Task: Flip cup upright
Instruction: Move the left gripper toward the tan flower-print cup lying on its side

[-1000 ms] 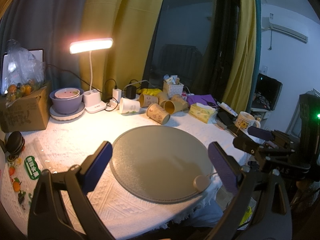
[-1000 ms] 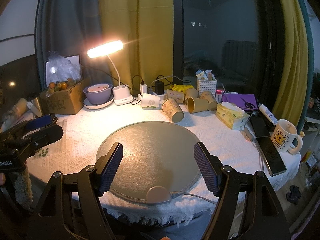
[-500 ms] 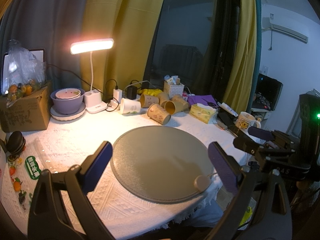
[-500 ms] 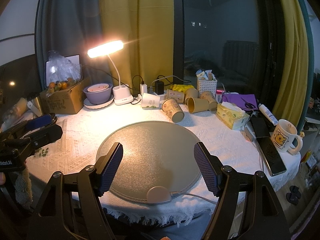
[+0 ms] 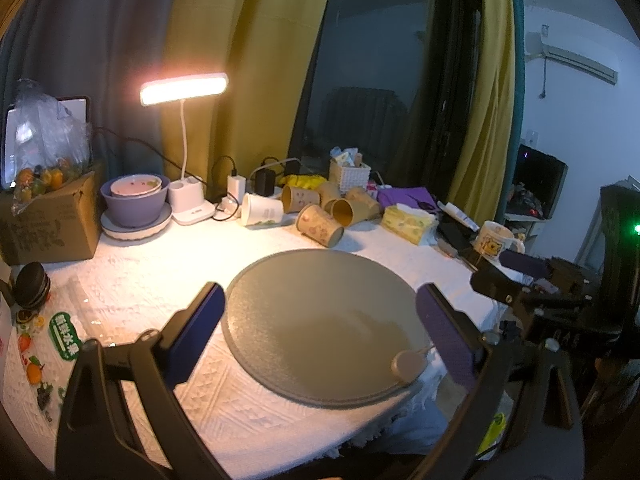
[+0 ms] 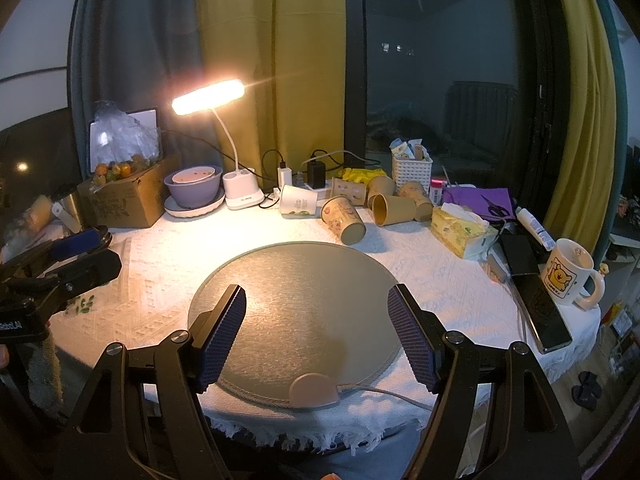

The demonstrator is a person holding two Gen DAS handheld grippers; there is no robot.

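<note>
Right wrist view: right gripper (image 6: 316,336) gapes wide, like the left gripper (image 5: 320,328), both hovering unchanged over the round mat (image 6: 304,280). Nothing has moved lately, so the approach hasn't begun; beyond, the tipped paper cup (image 6: 343,220) lies untouched.

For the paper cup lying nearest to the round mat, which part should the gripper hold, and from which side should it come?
Grip the nearest paper cup across its side wall, near the middle. It lies on its side, base toward the mat and mouth toward the back, so I would come from above with one finger on each flank. The right gripper is open, and looks wide enough.
</note>
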